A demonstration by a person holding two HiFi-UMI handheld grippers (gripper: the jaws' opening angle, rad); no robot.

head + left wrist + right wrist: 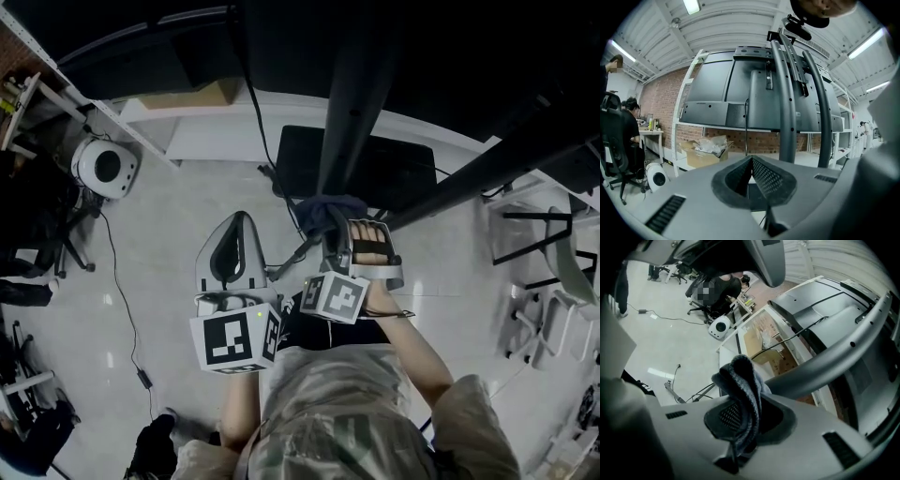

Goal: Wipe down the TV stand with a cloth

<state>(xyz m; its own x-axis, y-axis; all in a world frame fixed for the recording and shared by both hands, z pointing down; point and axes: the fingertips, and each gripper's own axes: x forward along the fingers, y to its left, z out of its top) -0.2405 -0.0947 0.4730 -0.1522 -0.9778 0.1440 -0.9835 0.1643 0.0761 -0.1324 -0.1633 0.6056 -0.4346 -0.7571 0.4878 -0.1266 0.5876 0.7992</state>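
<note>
Near the shelving at the left, a round white appliance [105, 167] stood on the pale floor [169, 244]. The left gripper [751, 163] hung clear of the TV stand. Its jaws were closed tip to tip with nothing between them, and they pointed at the back of the television [754, 101]. Just to its right, the right gripper [745, 416] had its jaws clamped on a dark cloth [739, 373]. The cloth bunched out past the tips and lay against the stand's sloping pole [825, 363], near the edge of the dark base plate [403, 164].
</note>
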